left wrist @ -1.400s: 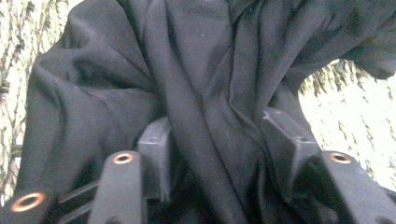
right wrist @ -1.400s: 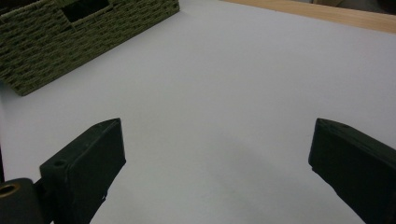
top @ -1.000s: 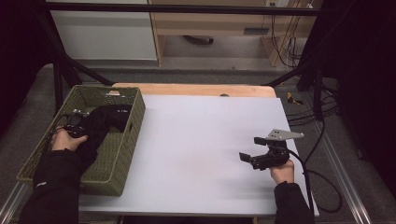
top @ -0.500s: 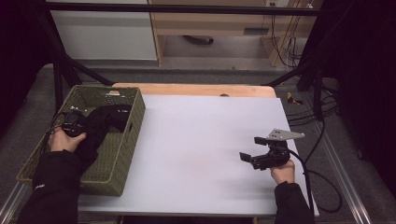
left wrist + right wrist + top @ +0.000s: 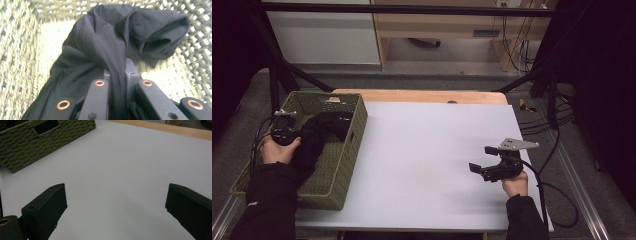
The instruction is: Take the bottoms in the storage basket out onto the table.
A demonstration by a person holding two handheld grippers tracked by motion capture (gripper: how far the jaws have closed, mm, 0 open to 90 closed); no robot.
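Clamped together on a fold of the black soft cloth garment, with the fabric squeezed between the two black jaws of the left gripper and running down past their copper-coloured rivets. Seen in the left gripper view as a crumpled, bunched heap, draped from the jaws toward the far corner of the olive-green woven rectangular basket. Held inside that basket, above its pale woven bottom, not on the table.

In the high view, left gripper placed over the left part of the basket, gripped by the person's left hand in a dark sleeve. Black garment stretched from the gripper toward the right wall of the basket, another part hanging down along the hand. Basket stood at the left edge of the white rectangular table top, partly over its border.

Spread wide apart and holding nothing: the two black jaws of the right gripper, only bare white surface between them. In the high view, right gripper found near the right side of the table, well apart from the basket, pointed left toward it, with a grey three-cornered plate on top and the right hand behind it
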